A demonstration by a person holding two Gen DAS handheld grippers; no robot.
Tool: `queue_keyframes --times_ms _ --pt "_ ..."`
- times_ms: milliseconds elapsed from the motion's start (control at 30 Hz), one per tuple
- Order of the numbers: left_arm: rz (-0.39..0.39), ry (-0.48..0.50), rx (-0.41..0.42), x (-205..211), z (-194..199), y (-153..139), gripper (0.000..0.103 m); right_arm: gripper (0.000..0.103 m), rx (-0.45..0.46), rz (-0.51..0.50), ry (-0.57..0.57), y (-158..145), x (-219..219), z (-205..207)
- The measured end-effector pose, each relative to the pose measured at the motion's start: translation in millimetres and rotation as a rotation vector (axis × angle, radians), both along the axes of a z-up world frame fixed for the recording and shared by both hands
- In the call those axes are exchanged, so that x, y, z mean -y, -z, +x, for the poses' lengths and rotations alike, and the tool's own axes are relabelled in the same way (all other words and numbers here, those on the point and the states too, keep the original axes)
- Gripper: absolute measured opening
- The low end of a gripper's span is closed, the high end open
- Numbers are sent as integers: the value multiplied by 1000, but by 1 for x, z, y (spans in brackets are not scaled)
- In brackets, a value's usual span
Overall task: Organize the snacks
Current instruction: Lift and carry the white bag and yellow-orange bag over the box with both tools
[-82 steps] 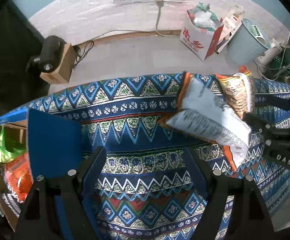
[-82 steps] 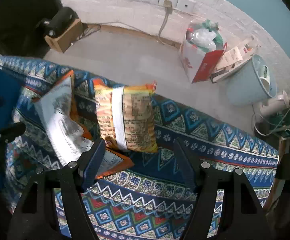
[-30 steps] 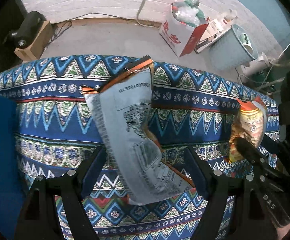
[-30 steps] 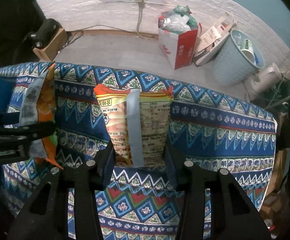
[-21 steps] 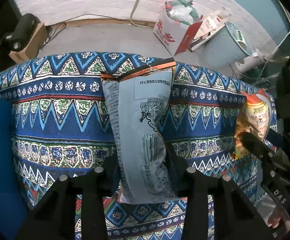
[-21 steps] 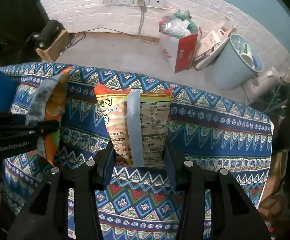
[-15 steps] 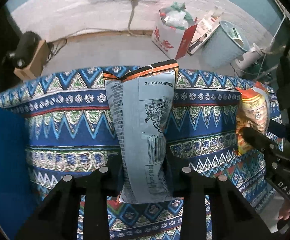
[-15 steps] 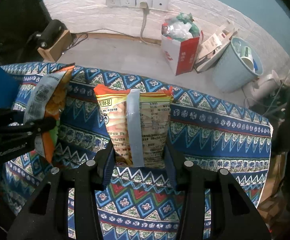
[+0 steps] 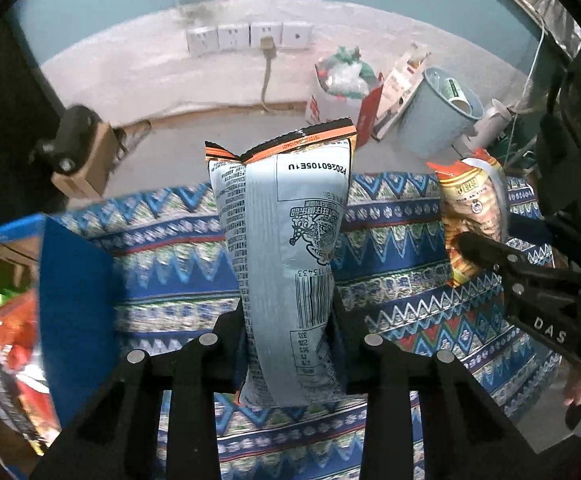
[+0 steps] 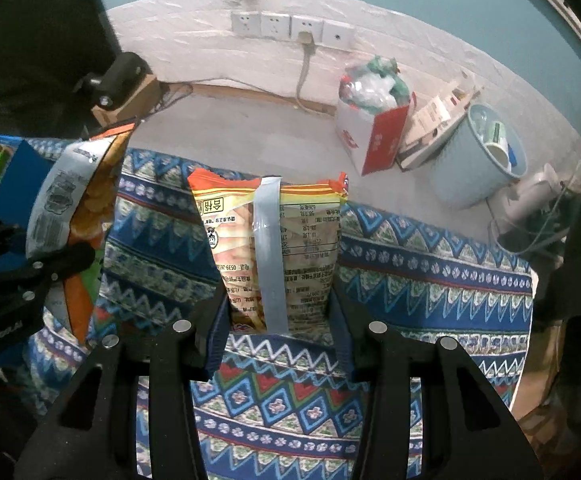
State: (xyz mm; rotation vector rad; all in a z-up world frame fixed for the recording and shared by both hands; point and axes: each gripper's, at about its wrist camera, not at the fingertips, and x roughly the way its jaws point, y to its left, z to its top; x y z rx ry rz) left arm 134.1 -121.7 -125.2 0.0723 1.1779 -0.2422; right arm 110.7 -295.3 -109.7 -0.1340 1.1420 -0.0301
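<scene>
Left claw [image 9: 288, 336] grips the grey-backed, orange-edged foil snack bag [image 9: 286, 240] near its bottom, bag upright above the patterned blue desk cloth [image 9: 390, 248]. Right claw [image 10: 280, 312] likewise clamps the orange-and-yellow snack packet [image 10: 274, 248]. I'd guess the blue cardboard box [image 9: 74, 276], nearest the left claw, is the destination.

Dim, bluish light — fisheye-warped edges, left side motion-blurred.

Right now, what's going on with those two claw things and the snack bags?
A person is sorting snacks with a handheld gripper in each hand. The left gripper is clamped on a grey-backed snack bag, the right gripper on an orange snack bag. Both bags hang above the patterned cloth. A blue box with other snacks sits at the left.
</scene>
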Motion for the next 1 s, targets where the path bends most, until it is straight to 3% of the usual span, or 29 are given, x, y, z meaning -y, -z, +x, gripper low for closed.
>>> queue_keyframes --times_ms 233,400,533,767,1000 --pt "-5 -17 65 -33 -15 -37 33 43 41 -3 -41 -24 -28 1" --pt "-59 -29 84 -50 -24 -63 33 43 72 24 -76 -45 -56 2" --pt "-25 -15 169 -64 -38 -84 33 43 95 38 -118 -57 -79 -1" --pt "-57 -45 153 -108 -55 -95 33 43 92 64 -186 -71 -122 -4" --pt "-35 -108 203 -156 -72 -110 33 43 91 89 -276 -81 -177 1"
